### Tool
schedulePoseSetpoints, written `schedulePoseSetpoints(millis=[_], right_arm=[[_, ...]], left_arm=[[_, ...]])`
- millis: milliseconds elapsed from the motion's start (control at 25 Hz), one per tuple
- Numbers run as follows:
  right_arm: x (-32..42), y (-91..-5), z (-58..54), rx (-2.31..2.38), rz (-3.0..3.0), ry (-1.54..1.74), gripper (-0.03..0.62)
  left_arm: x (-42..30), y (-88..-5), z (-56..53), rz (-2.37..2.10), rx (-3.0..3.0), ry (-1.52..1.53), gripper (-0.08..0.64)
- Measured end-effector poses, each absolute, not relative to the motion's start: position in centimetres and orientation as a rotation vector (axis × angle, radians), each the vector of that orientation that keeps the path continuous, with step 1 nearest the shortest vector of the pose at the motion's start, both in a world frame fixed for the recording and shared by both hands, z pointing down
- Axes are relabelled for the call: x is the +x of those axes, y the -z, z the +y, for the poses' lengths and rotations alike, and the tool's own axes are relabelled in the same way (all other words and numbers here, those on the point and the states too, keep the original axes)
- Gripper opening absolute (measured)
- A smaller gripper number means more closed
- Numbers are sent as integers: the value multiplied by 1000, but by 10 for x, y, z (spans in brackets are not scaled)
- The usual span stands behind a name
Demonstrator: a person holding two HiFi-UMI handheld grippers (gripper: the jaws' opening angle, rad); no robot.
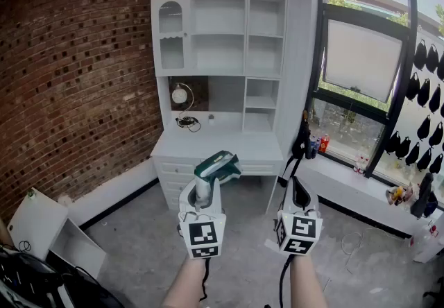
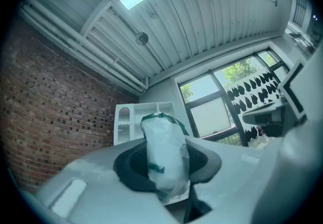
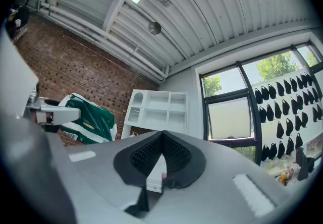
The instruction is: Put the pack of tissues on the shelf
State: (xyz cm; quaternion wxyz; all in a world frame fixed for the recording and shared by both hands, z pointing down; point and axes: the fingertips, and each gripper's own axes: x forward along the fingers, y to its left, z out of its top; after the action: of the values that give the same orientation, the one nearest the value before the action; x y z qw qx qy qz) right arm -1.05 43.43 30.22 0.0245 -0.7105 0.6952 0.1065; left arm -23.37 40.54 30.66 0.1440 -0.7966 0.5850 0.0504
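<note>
A green and white pack of tissues (image 1: 218, 166) is clamped in my left gripper (image 1: 207, 185), held up in front of the white desk. In the left gripper view the pack (image 2: 164, 157) stands upright between the dark pads, filling the gap. It also shows at the left of the right gripper view, as the pack of tissues (image 3: 90, 119). My right gripper (image 1: 300, 197) is beside the left one, shut, with nothing between its pads (image 3: 162, 160). The white shelf unit (image 1: 220, 35) with several open compartments stands on the desk ahead, against the wall.
A white desk (image 1: 216, 146) with drawers carries a round lamp (image 1: 180, 96) and a cable. A brick wall (image 1: 76, 71) is left, a window (image 1: 361, 64) with a sill of bottles right. White boards (image 1: 48, 230) lie on the floor at lower left.
</note>
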Motion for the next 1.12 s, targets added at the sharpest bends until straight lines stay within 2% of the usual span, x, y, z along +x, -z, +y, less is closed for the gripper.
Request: schedulePoseSetpoints(millis=[800,1000,1040,1120], right_arm=[[-7,-318,422,-2181,2173,-293,-3],[22,-314,418,-2090,2158,-243,0],[29,-313,418,-2071,2163,-239,4],[33,-312,414,-2019,2198,-231,101]], left_arm=[[-230,-318,392,1694,-2302,-126,121],[-204,-314,391,1706,-2285,-116,121],[-198,-313,391,1711,-2280,-113,121],[-192,-314,389,1725,-2274,-108,121]])
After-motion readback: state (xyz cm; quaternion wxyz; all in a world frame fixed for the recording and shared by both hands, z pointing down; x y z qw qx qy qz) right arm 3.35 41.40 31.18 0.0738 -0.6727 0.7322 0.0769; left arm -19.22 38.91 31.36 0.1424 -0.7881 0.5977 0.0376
